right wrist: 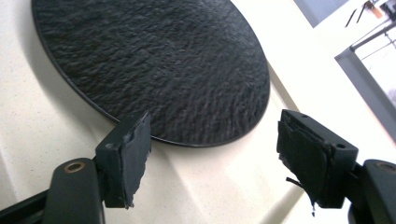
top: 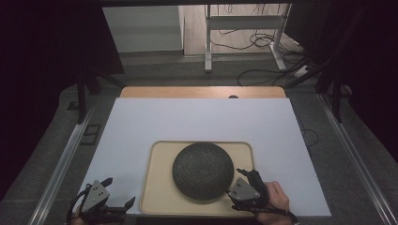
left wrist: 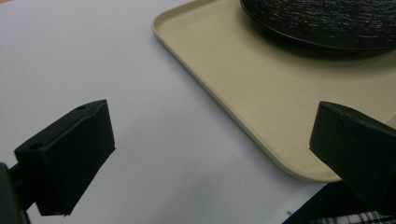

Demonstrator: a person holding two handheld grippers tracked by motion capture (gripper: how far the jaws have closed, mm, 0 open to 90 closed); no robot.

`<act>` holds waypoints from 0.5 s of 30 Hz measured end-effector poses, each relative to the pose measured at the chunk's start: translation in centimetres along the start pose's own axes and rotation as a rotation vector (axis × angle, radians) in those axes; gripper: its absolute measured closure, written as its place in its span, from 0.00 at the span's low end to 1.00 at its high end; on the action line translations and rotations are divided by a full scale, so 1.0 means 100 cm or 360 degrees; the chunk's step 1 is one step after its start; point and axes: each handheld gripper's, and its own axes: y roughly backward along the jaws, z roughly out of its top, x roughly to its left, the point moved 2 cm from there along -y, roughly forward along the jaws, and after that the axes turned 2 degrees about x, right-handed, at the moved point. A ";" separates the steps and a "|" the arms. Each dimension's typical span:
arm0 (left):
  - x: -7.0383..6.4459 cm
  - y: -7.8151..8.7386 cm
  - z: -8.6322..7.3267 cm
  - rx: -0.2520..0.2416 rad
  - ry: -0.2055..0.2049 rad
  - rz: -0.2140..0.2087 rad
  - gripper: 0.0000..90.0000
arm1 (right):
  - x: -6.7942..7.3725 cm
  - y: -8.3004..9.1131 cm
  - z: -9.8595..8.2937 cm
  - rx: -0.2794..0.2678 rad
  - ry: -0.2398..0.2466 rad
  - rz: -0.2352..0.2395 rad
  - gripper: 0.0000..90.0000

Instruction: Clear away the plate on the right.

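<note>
Both grippers, left (top: 118, 193) and right (top: 236, 180), are held wide open, the right one just beside a round, rough-textured black plate (top: 202, 170) set on a smooth beige rounded-corner tray (top: 159, 187).

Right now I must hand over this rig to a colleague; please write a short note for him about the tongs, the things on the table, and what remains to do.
Left tongs: open, holding nothing, over the white mat by the near left corner of the beige tray.
Right tongs: open, holding nothing, at the near right rim of the dark round plate.
Things: the plate lies flat on the tray; the tray lies on the white mat.
Done: nothing is gripped yet.
Left: probably close the right tongs on the plate rim; the left tongs seem placed to take the tray.
</note>
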 end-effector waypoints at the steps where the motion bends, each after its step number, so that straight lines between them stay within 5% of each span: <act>1: 0.000 0.000 0.000 0.0005 -0.0006 -0.0001 0.00 | -0.002 0.001 -0.001 -0.0006 -0.0016 0.0004 0.27; 15: -0.001 -0.001 0.000 0.0005 -0.0011 0.0001 0.00 | -0.015 0.005 -0.014 -0.0008 -0.0189 0.0042 0.16</act>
